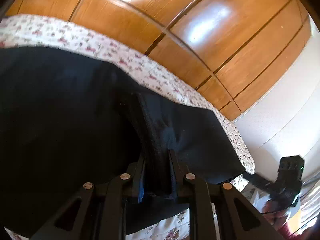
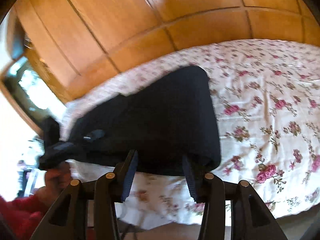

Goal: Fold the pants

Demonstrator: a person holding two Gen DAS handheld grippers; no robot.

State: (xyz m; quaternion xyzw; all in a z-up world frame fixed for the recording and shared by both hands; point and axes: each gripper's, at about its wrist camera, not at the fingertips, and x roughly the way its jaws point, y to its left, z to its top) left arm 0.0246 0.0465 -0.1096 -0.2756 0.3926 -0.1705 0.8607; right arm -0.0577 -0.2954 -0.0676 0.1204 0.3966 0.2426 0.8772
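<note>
Left wrist view: the left tool (image 1: 157,172) was closed narrow on a bunched ridge of the dark pants (image 1: 60,120), a thick seam or waistband edge rising between its two pads. The pants spread wide to the left over the flowered bedspread (image 1: 152,74), with a wooden wardrobe (image 1: 180,40) beyond. At lower right the right tool (image 1: 288,182) showed at the far corner of the cloth; from here I could not tell whether it had a grip. Right wrist view: the right tool (image 2: 160,172) stood part open, its pads either side of the near edge of the pants (image 2: 160,120) and, as far as the blur allowed, not pressing on it; no fabric was pinched. The pants lay as a dark slab on the bedspread (image 2: 270,110), already doubled by the look of the thick rounded edge. At left a hand (image 2: 58,178) in a red sleeve (image 2: 18,214) held the left tool (image 2: 56,150) at the other corner. Judgement on handling: soft, limp, fairly heavy cloth that sagged between holds and would not keep shape when lifted by one point. It looked matte, not slippery. Best held at the thick seams or corners, both ends together, so layers stay aligned.
</note>
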